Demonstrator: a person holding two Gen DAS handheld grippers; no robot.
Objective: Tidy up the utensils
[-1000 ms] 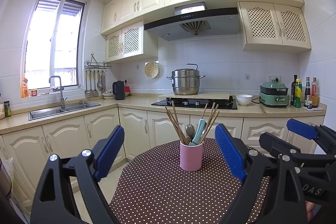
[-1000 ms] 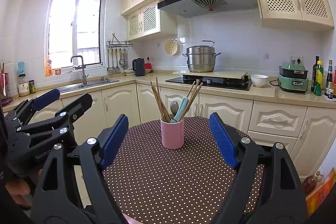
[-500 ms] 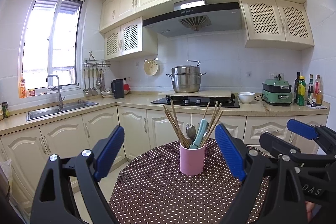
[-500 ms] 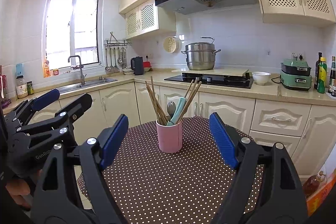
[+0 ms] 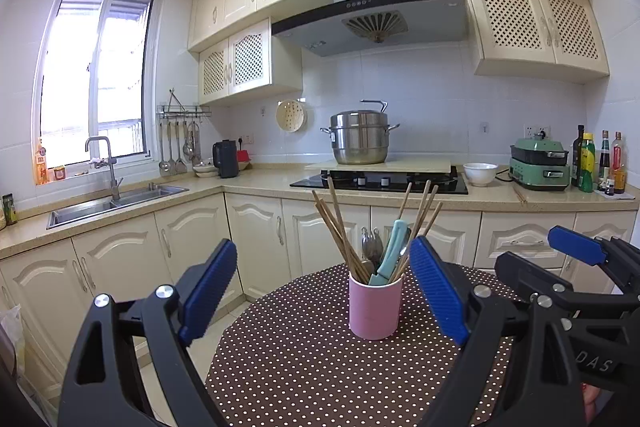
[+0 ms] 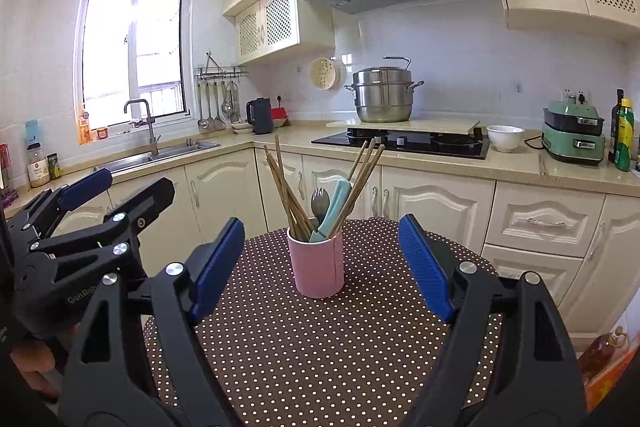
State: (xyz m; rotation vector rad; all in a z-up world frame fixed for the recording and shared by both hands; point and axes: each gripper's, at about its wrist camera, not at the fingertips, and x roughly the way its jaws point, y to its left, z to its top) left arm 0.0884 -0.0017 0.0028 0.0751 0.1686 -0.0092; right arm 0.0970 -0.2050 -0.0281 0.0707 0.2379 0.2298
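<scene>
A pink cup (image 5: pixel 375 307) stands upright on a round table with a brown polka-dot cloth (image 5: pixel 304 367). It holds several wooden chopsticks (image 5: pixel 336 231), a metal spoon and fork (image 5: pixel 372 247) and a teal-handled utensil (image 5: pixel 394 247). My left gripper (image 5: pixel 322 291) is open and empty, held back from the cup, which sits toward its right finger. My right gripper (image 6: pixel 320 267) is open and empty, with the cup (image 6: pixel 316 263) centred between its fingers but further away. Each gripper shows at the edge of the other's view.
Cream kitchen cabinets (image 5: pixel 192 239) and a counter run behind the table. A sink (image 5: pixel 108 203) is at the left, and a hob with a steel pot (image 5: pixel 360 139) is behind the cup. A white bowl (image 5: pixel 480 173), a green cooker (image 5: pixel 540 163) and bottles (image 5: pixel 596 163) stand at the right.
Both views have tilted upward and the cup sits lower in frame; the cup looks slightly nearer. Both grippers stay open and empty.
</scene>
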